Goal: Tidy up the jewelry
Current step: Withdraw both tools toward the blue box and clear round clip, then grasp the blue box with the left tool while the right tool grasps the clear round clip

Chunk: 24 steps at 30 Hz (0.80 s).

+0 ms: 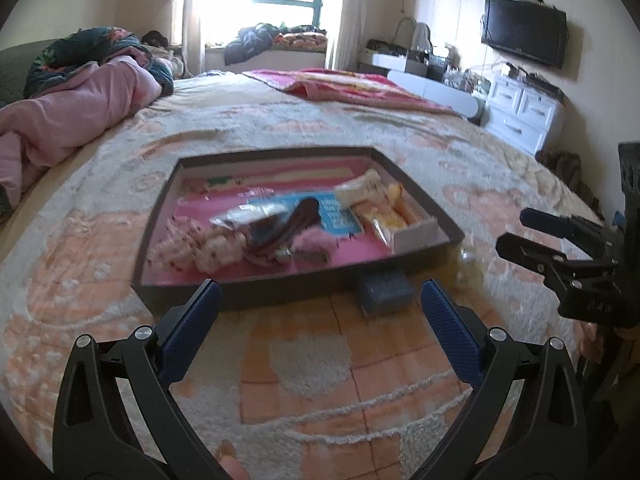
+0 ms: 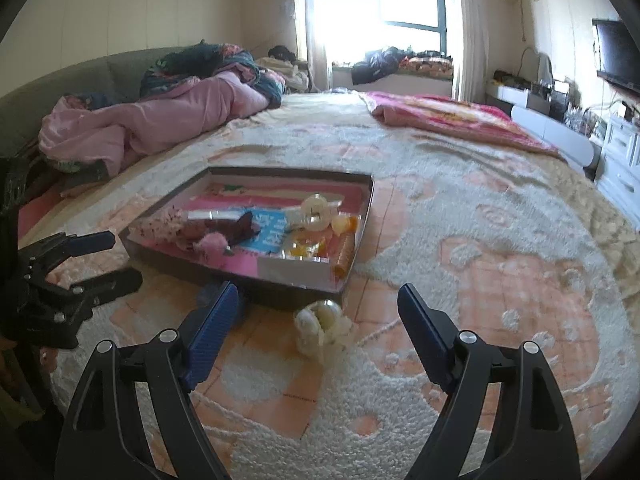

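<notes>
Left gripper [image 1: 320,300]: jaws spread wide, nothing between them, blue pads clear of the bedspread [image 1: 304,364]. It hovers just short of the near wall of the tray [image 1: 248,300].

Right gripper [image 2: 318,306]: jaws likewise wide apart, empty. Between its fingertips, on the bedspread, lies a small clear pouch [image 2: 322,322] with pale, yellowish pieces inside, just outside the tray's near corner; not touched.

Tray: shallow, dark-walled, pink-lined, sitting on the bed. Inside, a jumble: dark brown hair clip [image 1: 294,220], pink fluffy piece [image 1: 316,240], blue card [image 1: 340,216], yellow and orange items in a white box [image 1: 414,228] at the right side. Contents blurred; finer detail cannot be told.

A small dark blue block [image 1: 386,294] rests against the tray's near wall, outside it, between the left pads.

Room: open bedspread on the right of the tray and in front of both grippers. Pink quilt [image 2: 160,120] is heaped well to the left, folded red blanket [image 2: 452,116] far behind.
</notes>
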Each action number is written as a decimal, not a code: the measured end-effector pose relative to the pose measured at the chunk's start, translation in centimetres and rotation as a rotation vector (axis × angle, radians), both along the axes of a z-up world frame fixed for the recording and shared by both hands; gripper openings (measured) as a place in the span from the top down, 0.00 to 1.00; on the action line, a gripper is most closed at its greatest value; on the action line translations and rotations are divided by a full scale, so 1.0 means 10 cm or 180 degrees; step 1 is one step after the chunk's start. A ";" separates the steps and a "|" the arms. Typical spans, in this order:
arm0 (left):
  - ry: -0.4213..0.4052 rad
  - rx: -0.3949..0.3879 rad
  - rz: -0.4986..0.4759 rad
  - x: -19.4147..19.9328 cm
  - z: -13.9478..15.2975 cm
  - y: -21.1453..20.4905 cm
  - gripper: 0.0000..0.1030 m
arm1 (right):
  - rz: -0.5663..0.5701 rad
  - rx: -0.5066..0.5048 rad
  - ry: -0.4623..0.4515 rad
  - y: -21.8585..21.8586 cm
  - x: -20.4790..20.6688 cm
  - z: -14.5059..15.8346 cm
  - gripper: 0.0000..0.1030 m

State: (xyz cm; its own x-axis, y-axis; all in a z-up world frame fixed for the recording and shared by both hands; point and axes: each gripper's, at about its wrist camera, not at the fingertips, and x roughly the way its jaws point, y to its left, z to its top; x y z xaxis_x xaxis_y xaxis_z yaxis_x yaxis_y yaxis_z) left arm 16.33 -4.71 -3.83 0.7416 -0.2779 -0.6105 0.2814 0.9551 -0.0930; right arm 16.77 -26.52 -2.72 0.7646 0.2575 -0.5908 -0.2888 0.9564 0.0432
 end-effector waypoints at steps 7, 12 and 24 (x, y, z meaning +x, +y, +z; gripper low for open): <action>0.0200 0.0088 -0.0107 0.10 -0.25 -0.18 0.11 | 0.0029 -0.0021 0.0325 0.01 0.16 -0.31 0.33; 0.0311 0.0066 -0.0163 0.22 -0.36 -0.28 0.11 | 0.0067 -0.0025 0.0471 0.03 0.28 -0.44 0.40; 0.0540 0.0043 -0.0255 0.43 -0.49 -0.52 0.22 | 0.0088 0.0187 0.0575 -0.08 0.29 -0.41 0.61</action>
